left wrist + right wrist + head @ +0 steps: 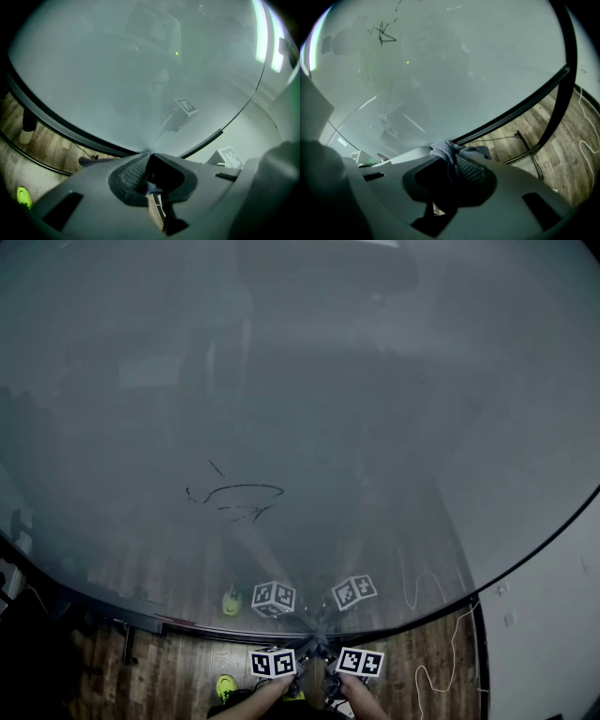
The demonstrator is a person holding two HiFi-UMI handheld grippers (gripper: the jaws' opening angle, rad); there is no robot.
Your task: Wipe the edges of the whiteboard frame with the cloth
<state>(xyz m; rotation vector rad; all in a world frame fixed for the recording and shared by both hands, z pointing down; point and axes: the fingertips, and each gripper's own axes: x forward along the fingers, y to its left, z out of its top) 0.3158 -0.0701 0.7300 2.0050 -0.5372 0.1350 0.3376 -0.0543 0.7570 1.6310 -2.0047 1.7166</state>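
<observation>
Cloth (pixel 452 151): bunched up and pinched tight in the right tongs (pixel 457 165), poking out at the tip, up against the whiteboard (pixel 300 381) by its dark bottom frame (pixel 515 108), so as to rub along that edge. Left tongs (pixel 148 182): closed too, on what looks like a small blue bit of the same cloth, likely to keep it stretched and steady. Both held low and side by side at the middle of the bottom edge, probably a good spot to start sliding sideways.
</observation>
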